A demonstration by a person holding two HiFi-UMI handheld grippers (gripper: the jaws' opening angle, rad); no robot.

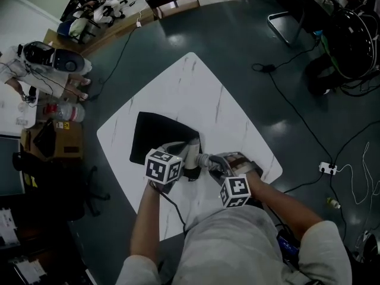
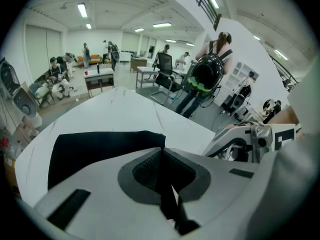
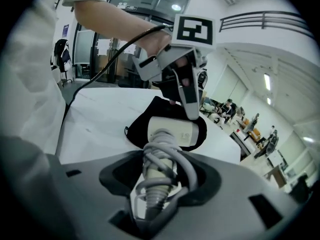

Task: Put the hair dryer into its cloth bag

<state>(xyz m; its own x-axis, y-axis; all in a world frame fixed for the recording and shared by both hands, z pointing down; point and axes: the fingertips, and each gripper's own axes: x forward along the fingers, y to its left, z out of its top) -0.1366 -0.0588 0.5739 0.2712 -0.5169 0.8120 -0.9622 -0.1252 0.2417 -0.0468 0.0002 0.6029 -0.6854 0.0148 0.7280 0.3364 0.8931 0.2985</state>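
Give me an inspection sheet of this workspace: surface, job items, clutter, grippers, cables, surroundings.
Surface: white table, veined.
Job's things: black cloth bag lying flat; hair dryer at its edge.
Clutter: nothing seen on the table.
Grippers: left gripper shut on the bag's edge; right gripper shut on the dryer's handle.
Cables: cord wound round the dryer's handle; loose cables on the floor.
Surroundings: dark floor, people seated far off.

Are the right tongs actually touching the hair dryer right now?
Touching. The right gripper view shows the right tongs clamped on the hair dryer by its cord-wrapped handle.
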